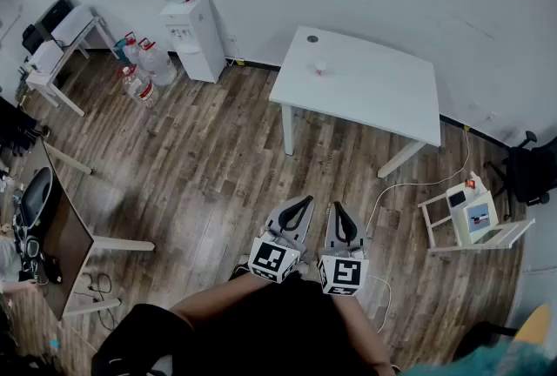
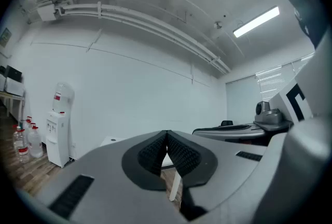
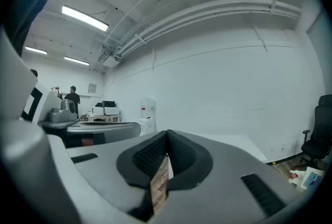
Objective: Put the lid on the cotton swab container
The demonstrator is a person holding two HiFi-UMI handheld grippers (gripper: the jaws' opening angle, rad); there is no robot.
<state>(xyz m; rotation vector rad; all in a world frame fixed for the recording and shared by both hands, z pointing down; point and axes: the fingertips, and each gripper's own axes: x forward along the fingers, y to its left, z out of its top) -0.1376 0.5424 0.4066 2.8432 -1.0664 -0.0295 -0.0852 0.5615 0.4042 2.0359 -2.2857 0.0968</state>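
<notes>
Tools both clenched, nothing betw. jaws — left tool (image 1: 305,202) & right tool (image 1: 336,209) side by side over floor (image 1: 218,174). Well apart, ahead of both, cotton swab container (image 1: 320,67) stands on white bench (image 1: 383,96).

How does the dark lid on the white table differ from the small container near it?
The lid is dark; the container is pale. The lid lies flat, while the container stands taller. The lid is close to the far corner of the table; the container sits further in. Both are small and rest on the table, apart from each other.
</notes>
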